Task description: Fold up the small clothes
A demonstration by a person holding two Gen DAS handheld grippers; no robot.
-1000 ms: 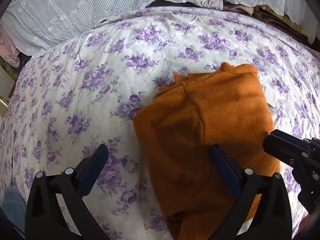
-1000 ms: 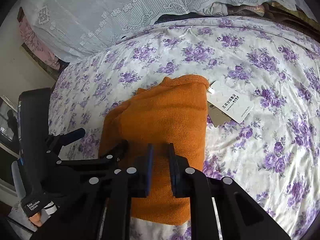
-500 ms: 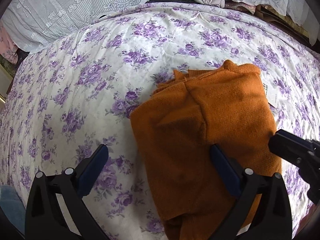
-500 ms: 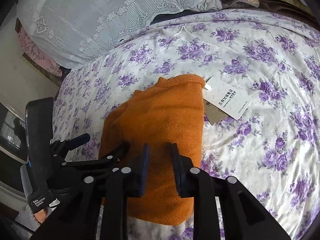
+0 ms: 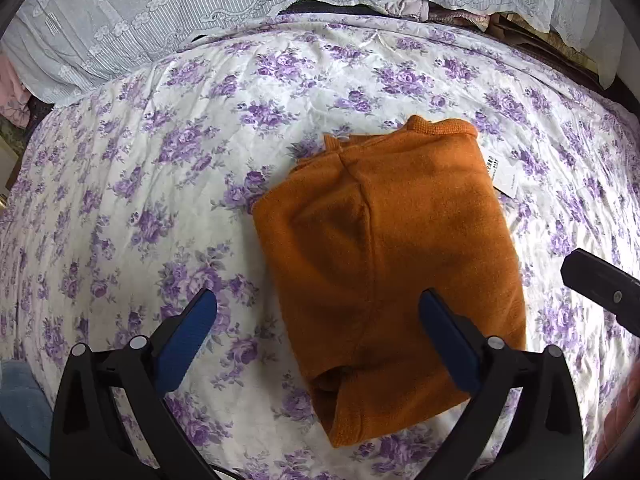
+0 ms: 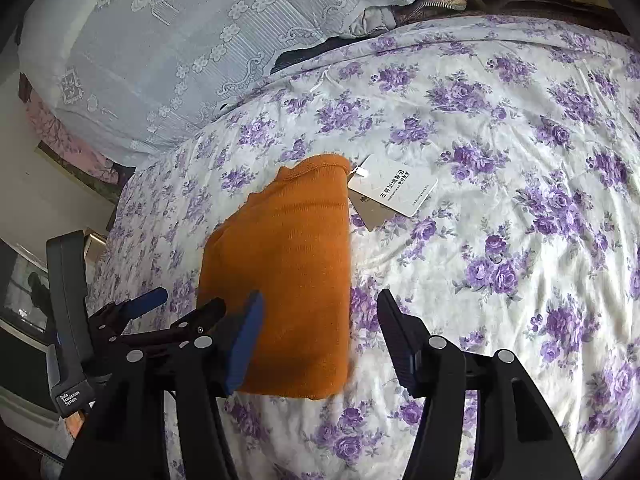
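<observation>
Now we have both grippers wide and holding nothing: left (image 5: pixel 316 316), right (image 6: pixel 320 320). Our orange top (image 5: pixel 392 248) lies folded mid-bed (image 5: pixel 160 160), tag (image 6: pixel 394 190) poking out. Next, we think, one more fold or done.

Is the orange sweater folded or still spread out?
Folded: the orange sweater lies as a compact layered rectangle on the bedsheet, doubled edges showing.

the orange garment (image 6: pixel 288 280) hides part of the hang tags (image 6: pixel 390 194), whose smaller print is unreadable.
</observation>
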